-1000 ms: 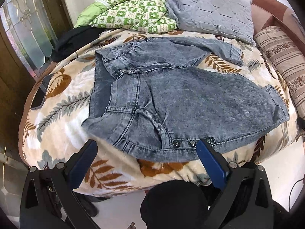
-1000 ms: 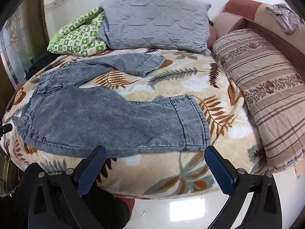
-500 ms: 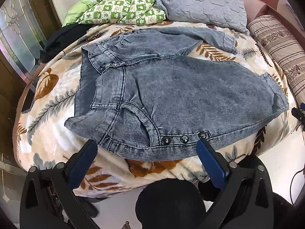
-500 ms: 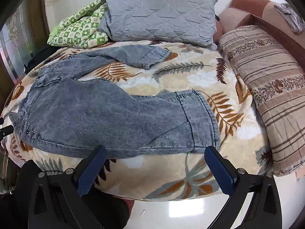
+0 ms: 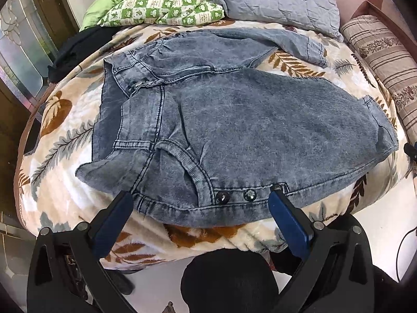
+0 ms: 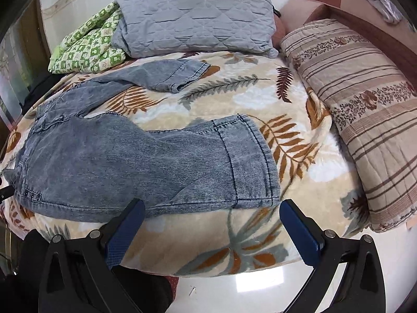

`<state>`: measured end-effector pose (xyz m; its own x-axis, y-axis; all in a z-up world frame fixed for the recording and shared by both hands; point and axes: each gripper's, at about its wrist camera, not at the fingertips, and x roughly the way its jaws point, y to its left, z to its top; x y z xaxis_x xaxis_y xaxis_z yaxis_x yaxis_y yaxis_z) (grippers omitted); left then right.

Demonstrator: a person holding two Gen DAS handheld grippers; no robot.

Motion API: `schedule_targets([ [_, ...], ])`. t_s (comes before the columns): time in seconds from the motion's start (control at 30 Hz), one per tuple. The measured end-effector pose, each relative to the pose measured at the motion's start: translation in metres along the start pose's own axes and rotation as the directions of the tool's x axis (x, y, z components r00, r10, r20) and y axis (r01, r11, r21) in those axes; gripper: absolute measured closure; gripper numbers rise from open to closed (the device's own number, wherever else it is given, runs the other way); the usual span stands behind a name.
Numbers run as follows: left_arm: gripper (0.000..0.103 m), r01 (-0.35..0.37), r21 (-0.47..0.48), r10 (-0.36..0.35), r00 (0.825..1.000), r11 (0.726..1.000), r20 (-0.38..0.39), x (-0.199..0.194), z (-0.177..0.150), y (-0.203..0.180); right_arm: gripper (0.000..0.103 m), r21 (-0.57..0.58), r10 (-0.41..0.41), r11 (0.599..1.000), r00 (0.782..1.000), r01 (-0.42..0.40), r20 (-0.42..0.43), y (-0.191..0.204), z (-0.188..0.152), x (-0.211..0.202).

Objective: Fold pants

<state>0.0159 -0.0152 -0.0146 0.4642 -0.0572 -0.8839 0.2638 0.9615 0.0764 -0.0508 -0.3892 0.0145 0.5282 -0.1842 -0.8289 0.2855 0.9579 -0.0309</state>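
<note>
Grey-blue denim pants (image 5: pixel 247 130) lie spread flat on a leaf-patterned bed (image 5: pixel 60 140), waistband to the left, legs splayed rightwards. My left gripper (image 5: pixel 200 198) hangs open at the near side seam by the dark studs (image 5: pixel 235 195), its blue fingertips just over the hem edge. In the right wrist view the pants (image 6: pixel 117 161) show the near leg's cuff (image 6: pixel 250 161) and the far leg (image 6: pixel 166 75) angled away. My right gripper (image 6: pixel 212 206) is open, straddling the near cuff's lower corner, nothing held.
A grey quilted pillow (image 6: pixel 198 15) and a green checked quilt (image 6: pixel 88 49) sit at the bed's far side. A striped bolster (image 6: pixel 365 109) lies along the right. A black garment (image 5: pixel 78 44) lies at the far left edge. White floor (image 6: pixel 247 287) borders the bed.
Both grippers have moved forward and down toward the bed's near edge. The pants now fill more of each view; they have not moved. Both grippers stay open.
</note>
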Motion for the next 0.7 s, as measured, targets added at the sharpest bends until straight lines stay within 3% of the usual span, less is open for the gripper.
schedule_targets([
  [0.2, 0.0, -0.014, 0.012, 0.014, 1.0, 1.0, 0.001, 0.004, 0.01, -0.005, 0.0, 0.009, 0.011, 1.0, 1.0, -0.01, -0.007, -0.005, 0.006, 0.009],
  [0.43, 0.0, -0.034, -0.021, 0.034, 0.999, 0.999, -0.002, 0.009, 0.025, 0.007, 0.0, 0.078, 0.021, 0.997, 1.0, -0.022, 0.003, -0.038, 0.028, 0.024],
  [0.57, 0.0, -0.022, -0.146, 0.022, 1.0, 0.989, -0.002, 0.004, 0.041, 0.049, 0.0, 0.124, -0.021, 0.992, 1.0, 0.021, -0.003, -0.07, 0.045, 0.037],
  [0.7, 0.0, -0.019, -0.324, -0.003, 0.998, 0.946, -0.067, 0.012, 0.043, 0.11, 0.0, 0.188, -0.016, 0.982, 0.999, 0.023, -0.04, -0.096, 0.054, 0.059],
])
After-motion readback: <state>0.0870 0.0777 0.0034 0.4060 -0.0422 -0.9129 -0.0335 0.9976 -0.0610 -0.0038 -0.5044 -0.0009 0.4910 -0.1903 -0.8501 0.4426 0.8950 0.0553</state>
